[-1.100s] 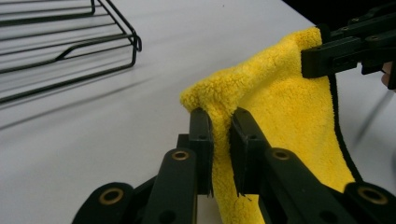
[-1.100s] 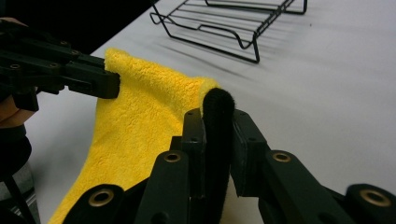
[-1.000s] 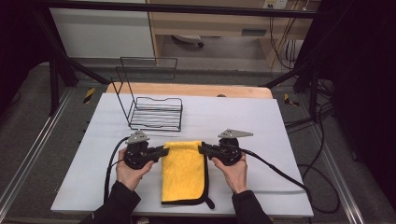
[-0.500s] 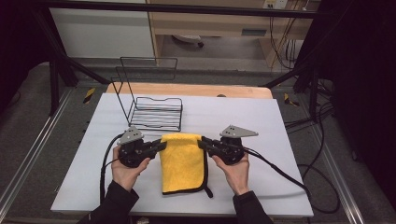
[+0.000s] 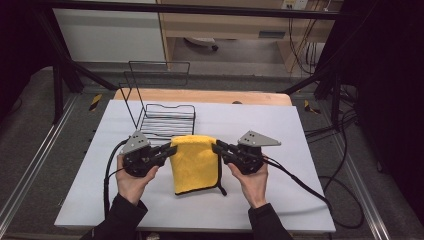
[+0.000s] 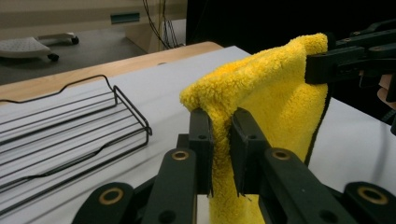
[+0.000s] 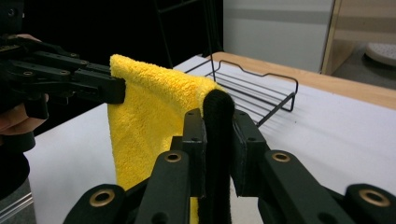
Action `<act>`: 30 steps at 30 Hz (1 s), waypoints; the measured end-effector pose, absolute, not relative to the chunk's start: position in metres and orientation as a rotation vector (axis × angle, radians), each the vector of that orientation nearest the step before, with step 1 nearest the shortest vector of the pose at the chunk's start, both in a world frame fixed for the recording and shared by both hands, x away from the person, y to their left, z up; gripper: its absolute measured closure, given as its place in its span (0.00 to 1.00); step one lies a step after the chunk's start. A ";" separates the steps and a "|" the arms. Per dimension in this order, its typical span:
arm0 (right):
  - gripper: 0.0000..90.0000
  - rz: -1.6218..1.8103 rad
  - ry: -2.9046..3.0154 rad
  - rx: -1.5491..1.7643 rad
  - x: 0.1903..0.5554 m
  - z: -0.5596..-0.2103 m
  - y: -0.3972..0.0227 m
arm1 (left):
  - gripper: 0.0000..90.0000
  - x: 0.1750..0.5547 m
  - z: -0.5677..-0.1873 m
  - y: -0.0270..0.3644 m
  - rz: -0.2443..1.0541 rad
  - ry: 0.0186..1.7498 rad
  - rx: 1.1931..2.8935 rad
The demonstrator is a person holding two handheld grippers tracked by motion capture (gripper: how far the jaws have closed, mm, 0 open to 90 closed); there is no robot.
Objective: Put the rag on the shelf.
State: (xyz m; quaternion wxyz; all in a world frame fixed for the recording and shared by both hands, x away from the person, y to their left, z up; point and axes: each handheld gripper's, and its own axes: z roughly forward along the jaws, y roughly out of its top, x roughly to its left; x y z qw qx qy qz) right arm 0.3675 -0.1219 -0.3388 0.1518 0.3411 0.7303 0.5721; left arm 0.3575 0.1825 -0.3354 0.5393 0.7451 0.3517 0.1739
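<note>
My left claw was pinching one top corner of the yellow towel, the fabric bunched between its two black jaws, as the left gripper view made plain. My right claw was pressed together on the opposite top corner, where the towel's black edging ran straight up between its jaws. Between the two claws the towel's top edge was stretched out and lifted off the white table, while its lower part hung down, and from above I could not tell whether it touched the table close to me. Just beyond the towel stood the black wire rack, with nothing on it, on the far left part of the table.

So I judged the pick-up as done: both corners were secured and the towel was raised. What remained, as I read it, was to carry the towel forward and set it on or over the rack, then let go with both claws. None of that had begun.
</note>
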 end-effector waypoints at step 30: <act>0.87 1.714 1.941 0.822 0.377 -0.289 -0.087 | 0.89 0.364 -0.291 0.215 0.543 0.790 1.606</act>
